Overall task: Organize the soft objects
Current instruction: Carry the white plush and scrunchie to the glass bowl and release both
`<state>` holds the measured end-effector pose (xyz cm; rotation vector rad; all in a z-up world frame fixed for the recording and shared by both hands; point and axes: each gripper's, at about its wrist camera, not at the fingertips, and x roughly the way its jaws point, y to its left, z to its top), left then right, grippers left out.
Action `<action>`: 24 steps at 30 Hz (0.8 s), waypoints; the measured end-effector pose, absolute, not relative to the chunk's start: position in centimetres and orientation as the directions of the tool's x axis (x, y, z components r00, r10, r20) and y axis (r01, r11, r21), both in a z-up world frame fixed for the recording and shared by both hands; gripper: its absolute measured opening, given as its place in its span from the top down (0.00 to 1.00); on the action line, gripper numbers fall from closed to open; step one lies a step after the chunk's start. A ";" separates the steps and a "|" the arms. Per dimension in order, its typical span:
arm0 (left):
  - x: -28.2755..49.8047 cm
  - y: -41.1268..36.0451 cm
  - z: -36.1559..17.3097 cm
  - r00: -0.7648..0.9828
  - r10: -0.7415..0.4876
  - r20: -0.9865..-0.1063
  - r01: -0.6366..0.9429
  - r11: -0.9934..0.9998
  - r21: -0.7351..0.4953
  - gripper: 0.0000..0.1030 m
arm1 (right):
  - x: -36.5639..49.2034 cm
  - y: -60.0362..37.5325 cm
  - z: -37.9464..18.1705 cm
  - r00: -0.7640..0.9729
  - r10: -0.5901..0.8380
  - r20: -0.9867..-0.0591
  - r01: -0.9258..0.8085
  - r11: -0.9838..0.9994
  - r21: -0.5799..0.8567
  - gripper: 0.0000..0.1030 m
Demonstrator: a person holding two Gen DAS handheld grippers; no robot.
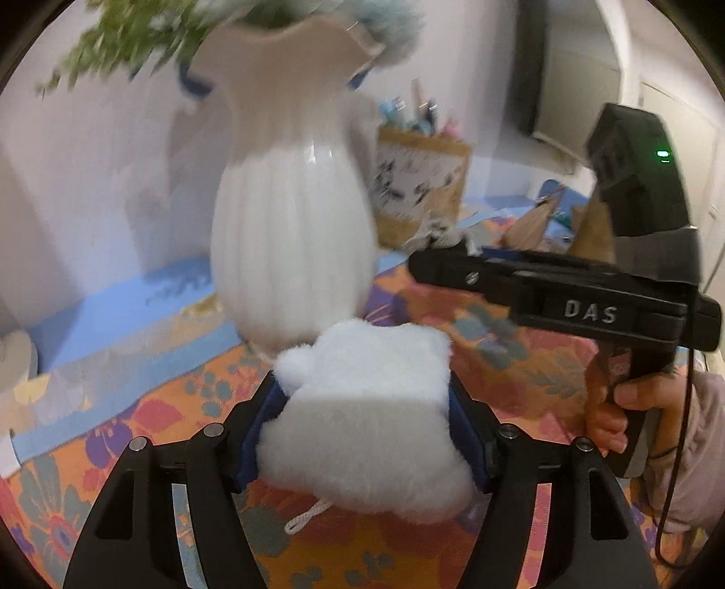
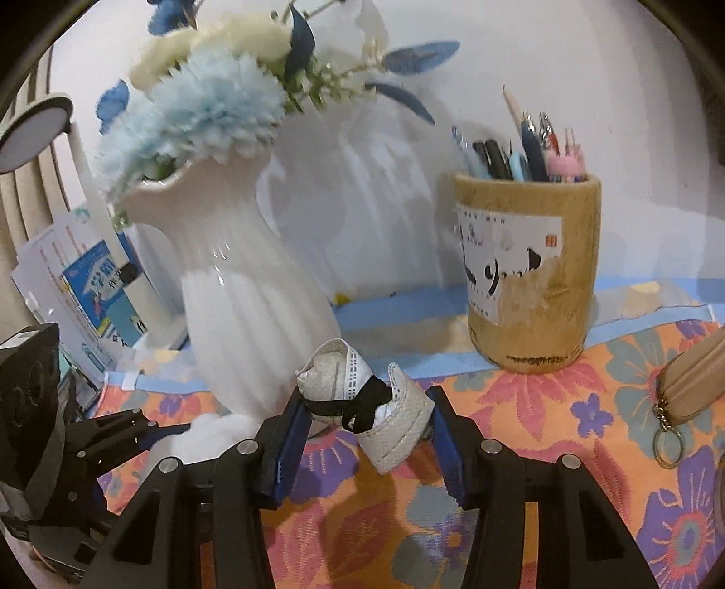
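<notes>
A fluffy white plush toy (image 1: 362, 407) is being clamped by the left gripper (image 1: 367, 407); a beige rolled fabric bundle tied with black ribbon (image 2: 367, 403) is being gripped by the right gripper (image 2: 367, 421), beside a white ribbed ceramic vase (image 2: 244, 290).

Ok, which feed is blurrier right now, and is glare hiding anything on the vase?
Left wrist view: more motion blur, smearing the white vase and its greenery; the white plush stays fairly sharp. Right wrist view: crisper, only the flowers soft; small glare streaks on the vase hide nothing.

Vase (image 2: 244, 290) left of pen holder (image 2: 528, 272), prob.
</notes>
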<state>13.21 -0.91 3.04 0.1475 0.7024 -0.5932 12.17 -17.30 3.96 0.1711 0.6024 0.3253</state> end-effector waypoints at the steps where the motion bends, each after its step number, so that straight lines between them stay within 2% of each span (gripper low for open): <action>1: 12.8 -1.2 3.2 0.616 -0.457 -0.641 0.565 0.824 -0.044 0.36 | 11.9 -17.5 4.0 0.772 0.369 -0.518 -0.264 0.927 0.267 0.51; 3: 12.7 -1.8 3.1 0.637 -0.419 -0.647 0.552 0.834 0.003 0.36 | 11.4 -17.9 4.0 0.763 0.405 -0.504 -0.287 0.910 0.298 0.51; 6: 11.6 -2.1 3.7 0.693 -0.392 -0.606 0.534 0.843 0.065 0.37 | 9.9 -18.2 4.0 0.774 0.400 -0.492 -0.269 0.910 0.316 0.51; 12: 8.4 -4.0 5.1 0.710 -0.393 -0.584 0.509 0.860 0.039 0.37 | 6.3 -19.6 4.9 0.787 0.377 -0.489 -0.227 0.913 0.339 0.51; 17: 6.5 -8.5 7.5 0.704 -0.436 -0.561 0.535 0.844 0.016 0.37 | 3.2 -22.4 8.0 0.795 0.398 -0.458 -0.240 0.900 0.364 0.51; 24: 3.2 -15.9 11.3 0.698 -0.537 -0.474 0.628 0.777 0.044 0.37 | -1.4 -29.8 13.6 0.868 0.342 -0.360 -0.195 0.902 0.386 0.51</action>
